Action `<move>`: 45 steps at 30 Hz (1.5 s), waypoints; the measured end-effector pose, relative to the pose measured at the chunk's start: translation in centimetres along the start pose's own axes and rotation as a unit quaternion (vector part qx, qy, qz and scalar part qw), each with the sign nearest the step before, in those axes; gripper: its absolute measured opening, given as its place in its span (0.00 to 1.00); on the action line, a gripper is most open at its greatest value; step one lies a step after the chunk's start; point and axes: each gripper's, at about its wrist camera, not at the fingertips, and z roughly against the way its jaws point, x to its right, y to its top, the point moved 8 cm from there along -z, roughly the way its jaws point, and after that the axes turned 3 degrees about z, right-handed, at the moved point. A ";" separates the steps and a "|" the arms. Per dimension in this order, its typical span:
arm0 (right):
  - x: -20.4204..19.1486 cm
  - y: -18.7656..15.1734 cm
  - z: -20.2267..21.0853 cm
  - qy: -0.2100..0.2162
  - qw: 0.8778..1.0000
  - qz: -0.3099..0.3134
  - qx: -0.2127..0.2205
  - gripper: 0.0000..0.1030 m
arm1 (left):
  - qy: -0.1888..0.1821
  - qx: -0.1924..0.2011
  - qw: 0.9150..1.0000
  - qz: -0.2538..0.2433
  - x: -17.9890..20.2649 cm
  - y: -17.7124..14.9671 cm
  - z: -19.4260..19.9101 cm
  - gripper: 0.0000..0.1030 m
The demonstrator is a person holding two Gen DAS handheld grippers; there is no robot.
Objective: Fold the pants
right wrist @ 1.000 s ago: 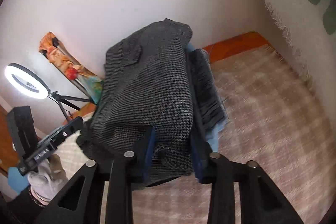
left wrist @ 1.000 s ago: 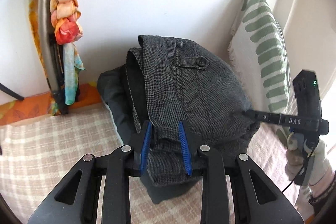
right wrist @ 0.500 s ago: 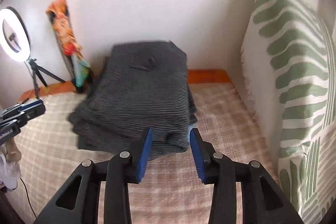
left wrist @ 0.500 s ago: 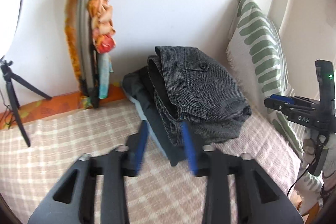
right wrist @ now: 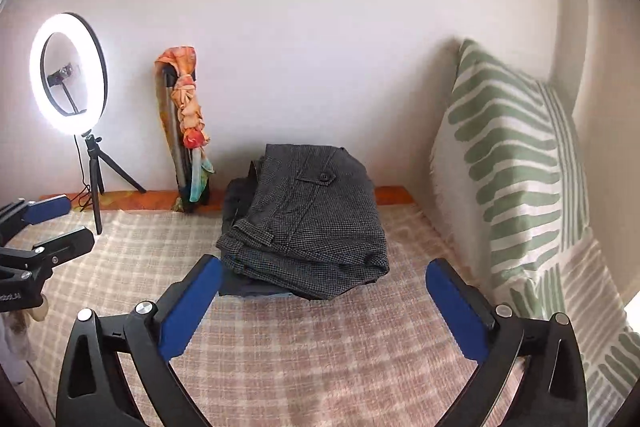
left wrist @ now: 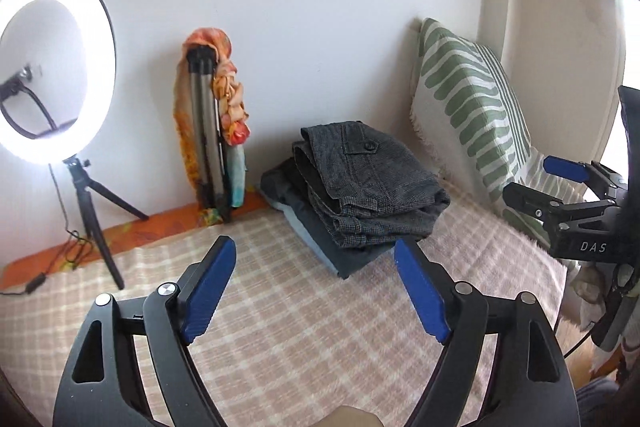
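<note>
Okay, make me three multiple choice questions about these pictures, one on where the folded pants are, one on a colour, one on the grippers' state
1. The grey folded pants lie:
A. on a stack of darker garments
B. on the striped pillow
C. in a gripper

2. The gripper pads are:
A. red
B. blue
C. green

3. The left gripper and right gripper are:
A. both shut
B. one open
C. both open

Answers: A, darker edges show under them; B, blue pads in both views; C, jaws spread wide, holding nothing.

Your pants [right wrist: 316, 223] at frame centre are coarse matt woven cloth; the checked blanket [right wrist: 320, 359] below looks soft and fuzzy.
</note>
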 end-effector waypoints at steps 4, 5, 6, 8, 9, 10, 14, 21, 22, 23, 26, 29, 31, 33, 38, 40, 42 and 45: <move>-2.3 -0.8 2.3 0.008 1.000 -0.014 0.008 1.00 | 0.001 0.000 1.000 -0.009 -0.2 -1.2 2.3 0.80; -2.7 -0.9 2.8 0.009 1.000 -0.018 0.010 1.00 | 0.003 -0.002 1.000 -0.010 -0.3 -1.5 2.8 0.80; -3.1 -1.2 3.1 0.010 1.000 -0.023 0.010 1.00 | 0.004 -0.003 1.000 -0.011 -0.4 -1.9 3.3 0.80; -3.9 -1.7 3.7 0.015 0.999 -0.034 0.009 1.00 | 0.005 -0.005 1.000 -0.013 -0.5 -2.5 4.1 0.80; -4.2 -1.9 3.8 0.015 0.999 -0.037 0.009 1.00 | 0.005 -0.004 1.000 -0.014 -0.7 -2.8 4.6 0.80; -4.5 -2.1 4.1 0.016 0.999 -0.042 0.010 1.00 | 0.007 -0.002 1.000 -0.015 -0.8 -3.1 5.0 0.80; -5.6 -3.1 4.5 0.014 0.999 -0.045 0.011 1.00 | 0.021 0.005 1.000 -0.010 -1.7 -4.2 6.1 0.85; -6.7 -3.6 4.6 0.006 0.999 -0.048 0.018 1.00 | 0.053 0.006 0.998 -0.020 -3.2 -5.4 6.7 0.85; -6.9 -3.7 4.5 0.010 0.999 -0.048 0.017 1.00 | 0.057 0.005 0.998 -0.021 -3.4 -5.5 6.7 0.86; -7.1 -3.7 4.4 0.011 0.999 -0.048 0.017 1.00 | 0.062 0.006 0.998 -0.021 -3.7 -5.6 6.8 0.86; -7.5 -4.1 4.0 0.011 0.999 -0.047 0.014 1.00 | 0.062 0.014 0.998 -0.006 -4.5 -6.1 7.0 0.86; -7.7 -4.6 3.6 0.008 0.999 -0.049 0.015 1.00 | 0.055 0.006 0.998 0.001 -4.7 -6.9 7.3 0.86; -7.9 -4.8 3.6 0.009 0.999 -0.048 0.016 1.00 | 0.056 0.006 0.998 0.004 -4.9 -7.2 7.5 0.86; -8.0 -4.8 3.8 0.003 0.999 -0.043 0.020 1.00 | 0.054 0.005 0.998 0.008 -5.0 -7.5 7.5 0.86; -7.8 -4.9 4.1 -0.006 0.999 -0.042 0.025 1.00 | 0.051 -0.003 0.999 0.012 -4.9 -7.9 7.5 0.86; -7.7 -4.8 4.1 -0.007 0.999 -0.045 0.026 1.00 | 0.049 -0.004 0.999 0.014 -4.9 -8.0 7.4 0.86; -7.7 -4.8 4.1 -0.009 0.998 -0.048 0.027 1.00 | 0.048 -0.004 0.999 0.014 -4.8 -8.0 7.5 0.86; -7.7 -4.7 4.1 -0.006 0.998 -0.052 0.028 1.00 | 0.050 -0.001 0.999 0.014 -4.8 -7.9 7.6 0.86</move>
